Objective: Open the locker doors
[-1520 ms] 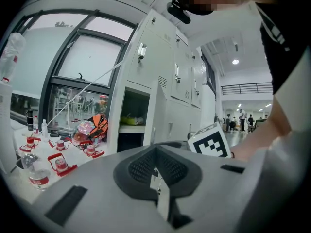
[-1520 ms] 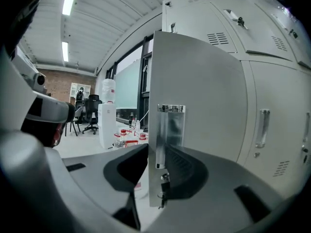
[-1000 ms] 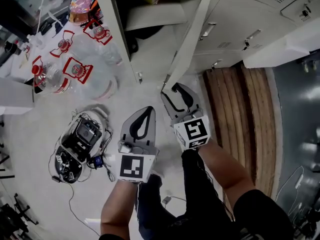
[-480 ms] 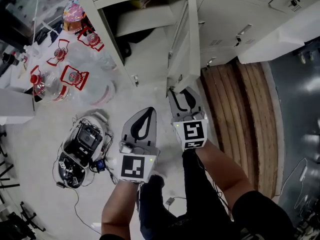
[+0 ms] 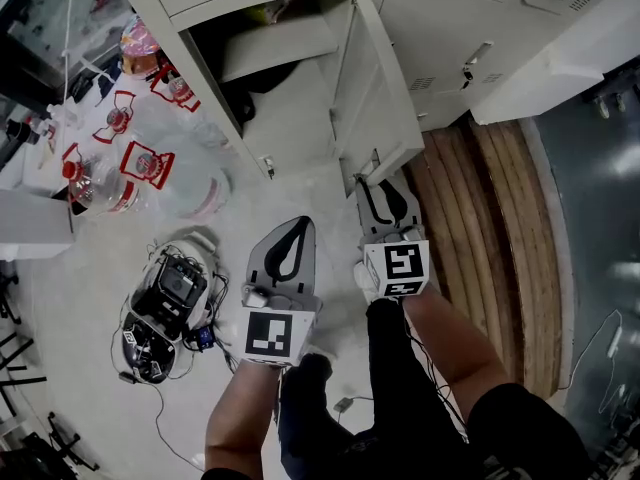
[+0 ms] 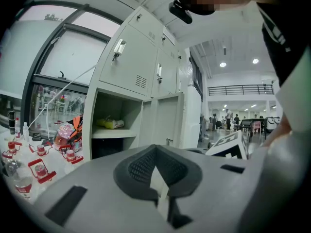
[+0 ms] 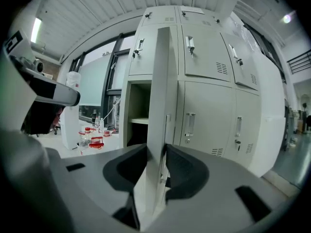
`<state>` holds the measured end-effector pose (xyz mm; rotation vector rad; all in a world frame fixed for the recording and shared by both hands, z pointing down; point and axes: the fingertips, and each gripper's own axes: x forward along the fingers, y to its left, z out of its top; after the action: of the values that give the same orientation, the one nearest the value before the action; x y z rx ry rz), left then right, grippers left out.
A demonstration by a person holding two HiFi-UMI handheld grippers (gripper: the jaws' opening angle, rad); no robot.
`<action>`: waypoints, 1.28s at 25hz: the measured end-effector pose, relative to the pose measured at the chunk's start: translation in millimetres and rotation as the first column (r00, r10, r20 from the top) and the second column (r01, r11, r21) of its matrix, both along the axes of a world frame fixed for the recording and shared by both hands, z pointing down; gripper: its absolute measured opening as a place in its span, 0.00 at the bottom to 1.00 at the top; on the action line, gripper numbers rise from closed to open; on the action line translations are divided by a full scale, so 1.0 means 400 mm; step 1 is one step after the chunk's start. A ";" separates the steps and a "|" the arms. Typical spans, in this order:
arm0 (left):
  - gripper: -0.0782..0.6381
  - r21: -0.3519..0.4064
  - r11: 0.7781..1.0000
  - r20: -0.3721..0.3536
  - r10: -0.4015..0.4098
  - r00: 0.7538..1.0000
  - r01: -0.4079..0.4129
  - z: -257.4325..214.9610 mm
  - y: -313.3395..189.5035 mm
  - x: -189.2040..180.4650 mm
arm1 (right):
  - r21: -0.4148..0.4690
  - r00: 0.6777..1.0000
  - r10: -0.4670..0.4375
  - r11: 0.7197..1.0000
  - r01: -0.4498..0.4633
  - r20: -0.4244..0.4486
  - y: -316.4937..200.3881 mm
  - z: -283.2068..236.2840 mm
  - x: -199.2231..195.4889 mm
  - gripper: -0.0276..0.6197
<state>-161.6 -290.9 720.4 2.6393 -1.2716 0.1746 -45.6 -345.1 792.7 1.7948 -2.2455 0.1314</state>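
The cream locker door (image 5: 385,98) stands swung out from its open compartment (image 5: 280,78), where a shelf shows. My right gripper (image 5: 383,181) is at the door's lower free edge. In the right gripper view the door (image 7: 160,91) runs edge-on between the jaws of my right gripper (image 7: 156,152); they are closing, and both pads sit against the panel. My left gripper (image 5: 297,223) hangs shut and holds nothing, to the left of the right one, over the floor. From my left gripper (image 6: 155,149) the open compartment (image 6: 114,125) lies straight ahead.
Closed locker doors (image 5: 470,38) with handles (image 7: 189,123) continue to the right. Large water bottles with red labels (image 5: 150,163) lie on the floor at left. A black device with tangled cables (image 5: 165,303) sits near my left arm. Wooden boards (image 5: 490,228) lie at right.
The door has swung further out to the right, and my right gripper has moved right with its edge. The left gripper has barely moved.
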 end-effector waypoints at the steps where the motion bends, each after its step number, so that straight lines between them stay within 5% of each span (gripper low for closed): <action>1: 0.11 0.001 1.000 0.000 0.000 1.000 0.000 -0.002 0.002 0.001 | -0.003 1.000 0.005 1.000 -0.005 0.005 0.001 0.001 0.004 0.23; 11: 0.11 0.019 1.000 0.002 0.010 1.000 -0.010 -0.051 0.024 -0.004 | -0.016 0.997 0.065 0.998 -0.064 0.045 0.046 -0.034 0.032 0.21; 14: 0.11 0.023 1.000 0.007 0.020 1.000 -0.020 -0.087 0.045 -0.009 | -0.010 0.996 0.075 0.997 -0.074 0.041 0.087 -0.075 0.028 0.13; 16: 0.11 0.025 0.999 0.004 0.022 1.000 -0.023 -0.123 0.060 -0.014 | -0.006 0.997 0.065 0.998 -0.064 0.039 0.113 -0.116 0.017 0.04; 32: 0.11 0.023 0.998 0.044 0.053 0.998 -0.054 -0.458 0.220 -0.112 | 0.036 0.995 -0.011 0.999 0.008 0.096 0.300 -0.583 -0.133 0.04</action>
<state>-206.2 -203.1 537.2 2.7058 -1.2241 0.2277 -99.0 -225.2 559.4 1.8327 -2.3361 0.1813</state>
